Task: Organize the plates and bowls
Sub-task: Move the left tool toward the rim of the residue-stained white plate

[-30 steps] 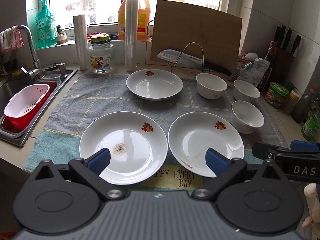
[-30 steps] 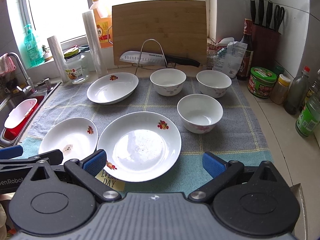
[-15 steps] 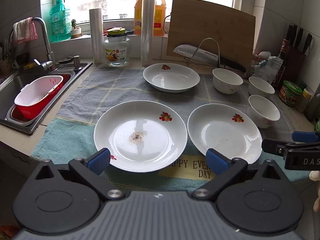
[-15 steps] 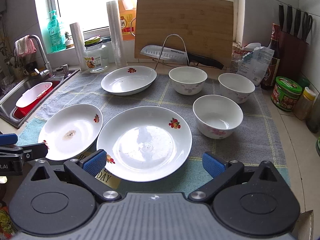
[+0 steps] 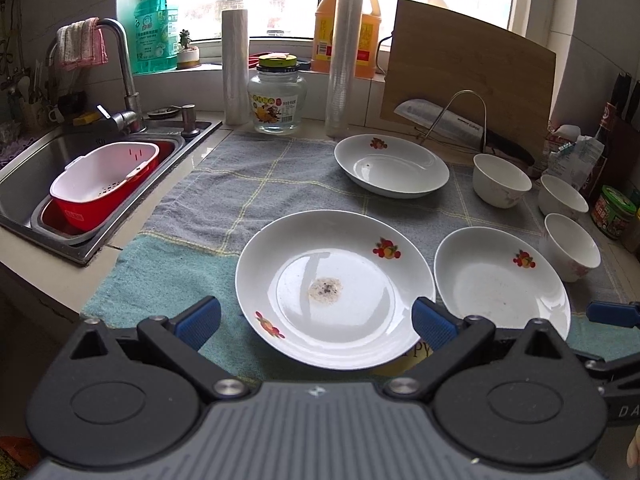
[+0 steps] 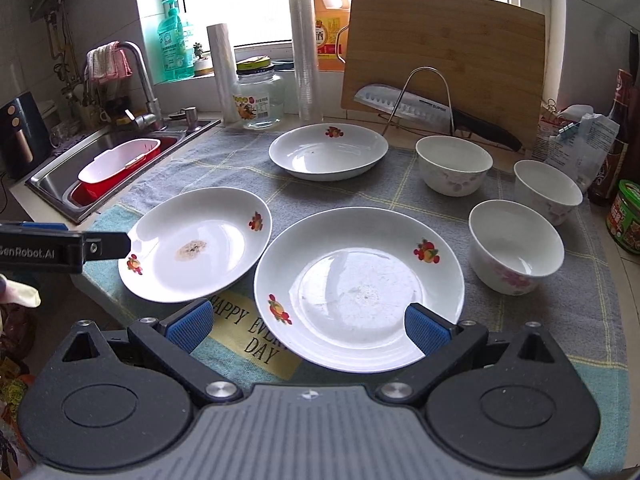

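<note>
Three white plates with fruit prints lie on a grey-green towel [image 5: 240, 184]. The stained plate [image 5: 334, 288] sits in front of my left gripper [image 5: 316, 322], which is open, its blue pads flanking the plate's near rim. The cleaner plate [image 6: 358, 288] lies before my right gripper [image 6: 307, 327], also open, with nothing held. A third plate [image 6: 328, 152] rests farther back. Three white bowls [image 6: 454, 164] [image 6: 546, 190] [image 6: 516, 244] stand upright at the right. In the right wrist view the left gripper's fingertip [image 6: 108, 246] is at the stained plate's [image 6: 196, 244] left rim.
A sink [image 5: 36, 168] with a red and white colander [image 5: 106, 184] and a faucet [image 5: 124, 72] lies to the left. Along the back stand a glass jar [image 5: 278, 98], film rolls, an oil bottle, a cutting board [image 6: 444, 64] and a knife on a wire rack. Jars and bottles crowd the right edge.
Both grippers have moved nearer the front plates, and the left view has swung leftward toward the sink. The plates and bowls have stayed in place.
</note>
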### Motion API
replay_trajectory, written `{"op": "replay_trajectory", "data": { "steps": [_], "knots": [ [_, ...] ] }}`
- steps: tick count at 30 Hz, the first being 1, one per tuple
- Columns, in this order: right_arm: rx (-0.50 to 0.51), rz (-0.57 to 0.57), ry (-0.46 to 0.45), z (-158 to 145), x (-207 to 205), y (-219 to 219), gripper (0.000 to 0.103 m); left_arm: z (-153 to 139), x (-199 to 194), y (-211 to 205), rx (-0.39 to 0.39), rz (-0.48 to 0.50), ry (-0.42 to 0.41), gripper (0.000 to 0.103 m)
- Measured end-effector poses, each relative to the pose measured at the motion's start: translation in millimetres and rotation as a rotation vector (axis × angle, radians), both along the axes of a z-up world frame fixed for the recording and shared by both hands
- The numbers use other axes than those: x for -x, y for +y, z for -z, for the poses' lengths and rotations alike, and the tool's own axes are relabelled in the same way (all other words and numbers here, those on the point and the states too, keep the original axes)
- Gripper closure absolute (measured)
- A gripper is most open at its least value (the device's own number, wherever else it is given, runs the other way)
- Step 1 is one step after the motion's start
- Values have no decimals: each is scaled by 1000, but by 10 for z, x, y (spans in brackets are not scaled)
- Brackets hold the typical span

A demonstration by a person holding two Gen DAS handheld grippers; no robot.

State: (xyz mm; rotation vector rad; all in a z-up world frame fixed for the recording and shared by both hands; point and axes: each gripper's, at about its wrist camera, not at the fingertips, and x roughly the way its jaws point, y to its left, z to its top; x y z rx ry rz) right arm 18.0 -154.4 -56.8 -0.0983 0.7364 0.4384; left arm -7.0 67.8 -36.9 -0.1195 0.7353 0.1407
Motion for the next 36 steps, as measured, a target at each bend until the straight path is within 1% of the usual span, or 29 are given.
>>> {"op": "replay_trajectory", "data": {
  "steps": [5, 8, 11, 15, 18, 26, 29, 33, 36],
  "knots": [
    [31, 32, 24, 150, 61, 287, 0, 72, -148, 292, 10, 59, 28, 2],
    [25, 52, 59, 212, 89, 494, 0, 44, -226, 485, 7, 95, 29, 2],
    [27, 65, 76, 266, 113, 724, 0, 1, -281, 654, 0, 127, 17, 2],
    [29, 68, 110, 402, 110, 1019, 0, 4, -341, 857, -5, 149, 20, 2],
    [49, 67, 119, 514, 79, 1201, 0, 21, -381, 980, -10, 157, 25, 2],
    [113, 44, 93, 761, -55, 1506, 0, 85, -481, 1174, -7, 162, 51, 2],
    [140, 35, 56, 787, -87, 1565, 0, 105, -551, 1195, -10, 170, 61, 2],
    [130, 39, 40, 795, -139, 1565, 0, 146, -649, 1206, 2, 203, 74, 2],
    [124, 43, 25, 804, -156, 1575, 0, 179, -723, 1210, 12, 251, 80, 2]
  ]
}}
